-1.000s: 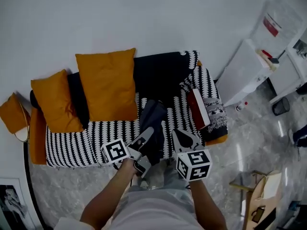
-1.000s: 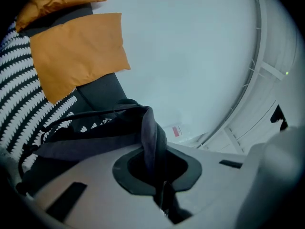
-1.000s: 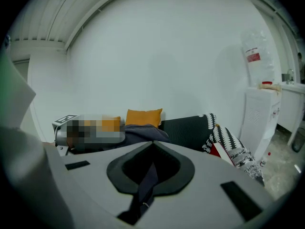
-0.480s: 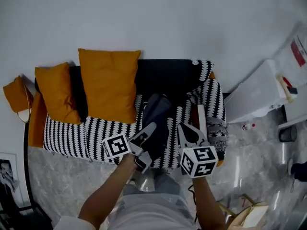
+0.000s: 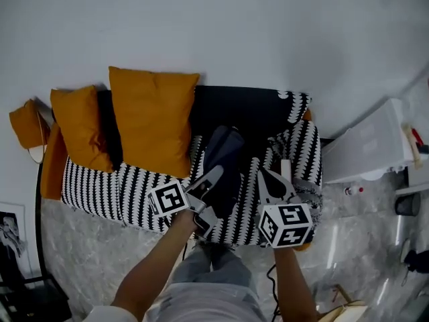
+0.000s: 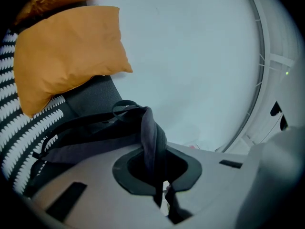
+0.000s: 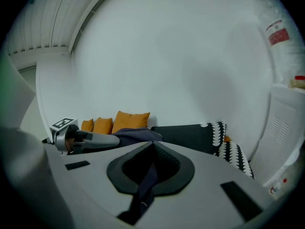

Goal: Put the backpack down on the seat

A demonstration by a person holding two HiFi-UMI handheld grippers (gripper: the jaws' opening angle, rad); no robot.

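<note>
A dark backpack (image 5: 225,158) hangs over the right half of the sofa seat (image 5: 134,188), which has a black-and-white patterned cover. My left gripper (image 5: 216,174) is shut on one of its dark straps (image 6: 151,138), which runs up between the jaws. My right gripper (image 5: 263,174) is shut on another strap (image 7: 147,181). In the left gripper view the backpack's body (image 6: 90,140) lies below the jaws. Whether its bottom touches the seat I cannot tell.
Two orange cushions (image 5: 151,121) (image 5: 80,127) lean on the backrest to the left of the backpack. A white flat item (image 5: 285,170) and a grey knit item (image 5: 307,192) lie at the sofa's right end. A white cabinet (image 5: 370,146) stands to the right.
Both grippers and the backpack have moved further in over the seat, toward the backrest. The head view has shifted, so the sofa sits more centrally. Both grips are unchanged.
</note>
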